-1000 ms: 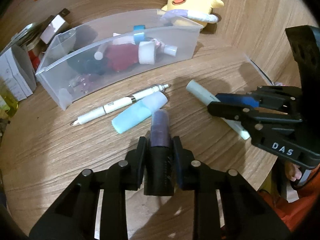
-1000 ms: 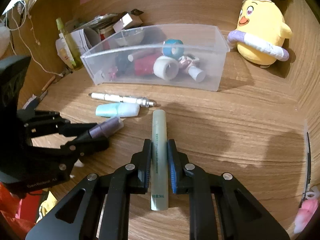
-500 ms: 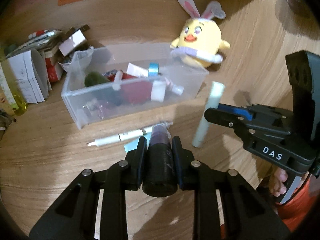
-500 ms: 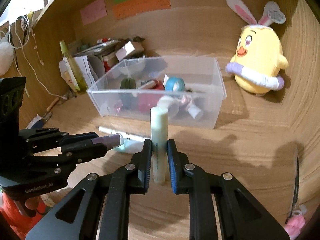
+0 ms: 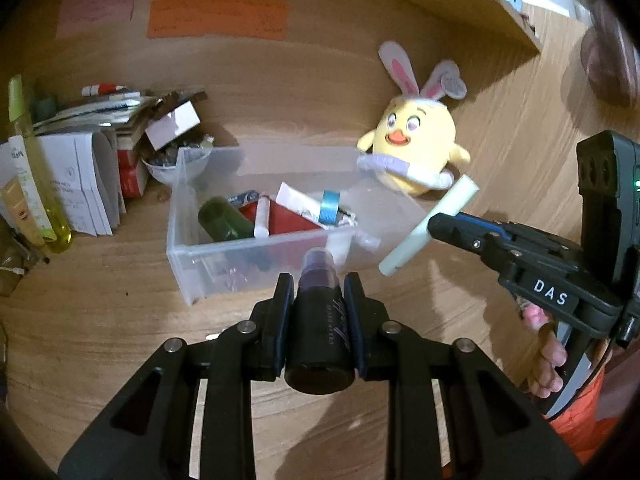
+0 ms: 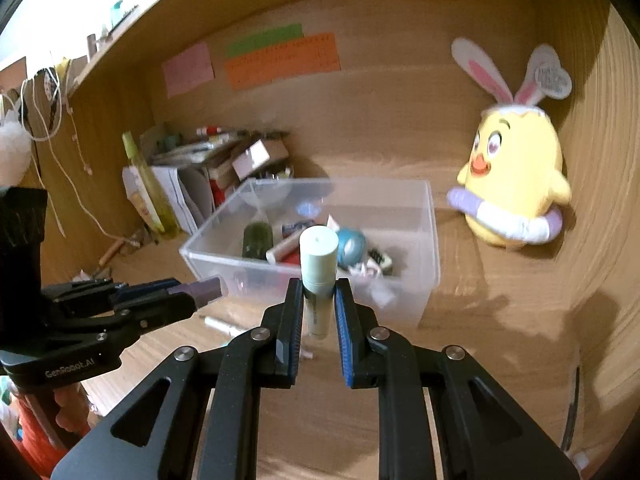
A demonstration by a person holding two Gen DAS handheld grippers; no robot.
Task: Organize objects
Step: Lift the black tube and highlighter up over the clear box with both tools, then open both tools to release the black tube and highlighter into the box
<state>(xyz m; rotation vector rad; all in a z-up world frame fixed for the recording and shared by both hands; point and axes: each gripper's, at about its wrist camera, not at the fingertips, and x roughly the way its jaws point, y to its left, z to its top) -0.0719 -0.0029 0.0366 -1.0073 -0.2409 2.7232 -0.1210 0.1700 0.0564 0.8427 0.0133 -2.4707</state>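
The left gripper jaws are closed around a dark purple-capped tube; the right gripper jaws clamp a pale green stick near its middle. Both are carried above the table, just before the clear bin. Both look light, stiff and smooth, so a mid-body hold seems safest.

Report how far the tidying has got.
Done: the clear bin already holds several items. In hand: left tongs grip a dark purple-capped tube; right tongs grip a pale green tube, both raised before the bin. Left: a white pen on the desk.
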